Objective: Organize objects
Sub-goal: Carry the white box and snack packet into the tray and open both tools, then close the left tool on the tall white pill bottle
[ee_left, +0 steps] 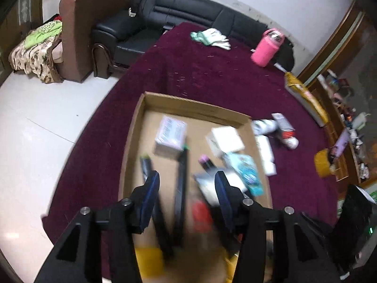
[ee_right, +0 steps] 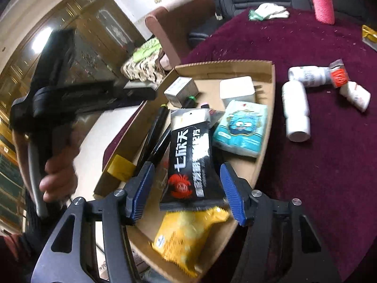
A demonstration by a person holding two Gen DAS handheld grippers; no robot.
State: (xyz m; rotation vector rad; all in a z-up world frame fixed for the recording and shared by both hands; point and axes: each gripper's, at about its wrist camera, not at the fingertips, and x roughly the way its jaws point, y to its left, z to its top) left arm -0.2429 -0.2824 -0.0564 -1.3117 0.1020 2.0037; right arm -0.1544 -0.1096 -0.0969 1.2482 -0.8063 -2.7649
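A sitting room with a black sofa (ee_left: 179, 11) and a brown armchair (ee_left: 89, 23) lies behind a round table under a maroon cloth (ee_left: 212, 70). On the cloth sits a shallow cardboard tray (ee_right: 267, 87), already holding boxes, marker pens and packets.

Biggest of the loose goods is the pink bottle (ee_left: 267, 47) at about one o'clock in the left wrist view, upright near the table's far edge. It is probably the heaviest item; best taken around its sleeved middle, which should give friction. Beside the tray's right wall, at about two o'clock in the right wrist view, lie two white bottles (ee_right: 297, 108), smooth and likely to roll, so grip across the barrel. Past them, the small orange-and-white packets (ee_right: 339, 76) look light and crushable.

The right gripper (ee_right: 188, 188) is spread wide over the black packet (ee_right: 190, 160), its pads apart from it, holding nothing. The left gripper (ee_left: 187, 193) hangs above the tray, blurred, jaws wide and empty.
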